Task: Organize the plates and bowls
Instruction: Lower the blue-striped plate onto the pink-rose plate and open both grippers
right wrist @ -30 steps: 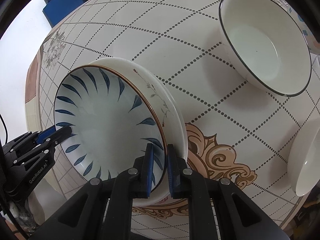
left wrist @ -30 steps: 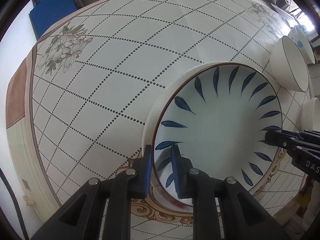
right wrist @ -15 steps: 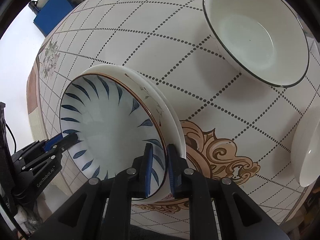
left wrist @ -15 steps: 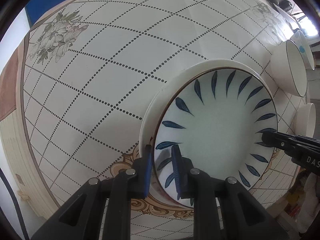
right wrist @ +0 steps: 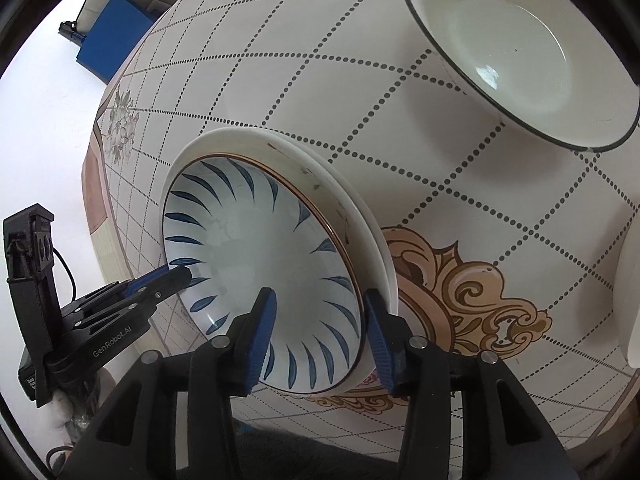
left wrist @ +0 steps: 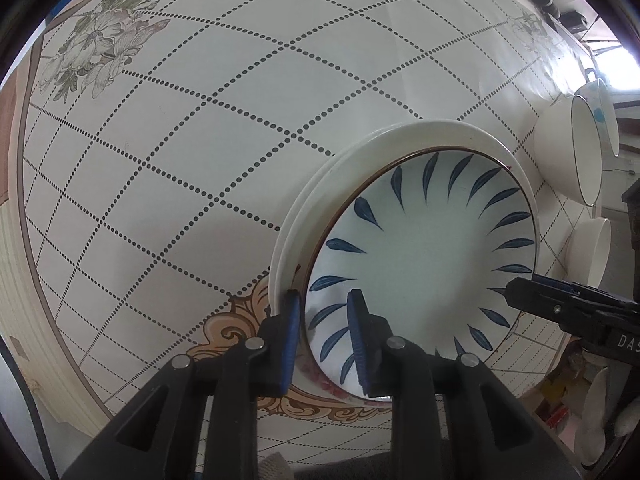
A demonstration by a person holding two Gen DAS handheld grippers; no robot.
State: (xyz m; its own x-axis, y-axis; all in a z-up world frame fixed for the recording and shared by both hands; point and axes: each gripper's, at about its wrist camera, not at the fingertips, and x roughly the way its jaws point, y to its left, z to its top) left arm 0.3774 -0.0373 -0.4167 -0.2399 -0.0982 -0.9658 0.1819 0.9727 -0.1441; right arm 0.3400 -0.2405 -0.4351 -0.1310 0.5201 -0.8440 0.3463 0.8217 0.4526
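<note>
A plate with blue leaf strokes (left wrist: 420,248) (right wrist: 256,256) lies nested on a white plate stack (left wrist: 304,208) (right wrist: 360,216) on the patterned table. My left gripper (left wrist: 324,312) straddles the plate's near-left rim. Its jaws are opening and the pads stand just off the rim. In the right wrist view the left gripper (right wrist: 180,274) reaches the plate's lower-left edge. My right gripper (right wrist: 318,320) is opening wide, with the rim between its blue pads and neither pad touching. From the left wrist view the right gripper (left wrist: 516,288) sits at the plate's right edge.
A black-rimmed white bowl (right wrist: 512,40) (left wrist: 560,152) stands beyond the plates. A plain white bowl (right wrist: 632,300) (left wrist: 588,256) is at the table's right edge, and a third bowl (left wrist: 600,108) sits behind. The dotted-grid tabletop (left wrist: 200,140) stretches left. A blue box (right wrist: 112,36) lies off the table.
The blue-leaf plate came down from a tilt and now rests in the white plate. The right jaws sprang apart from the rim. The left jaws widened slightly.
</note>
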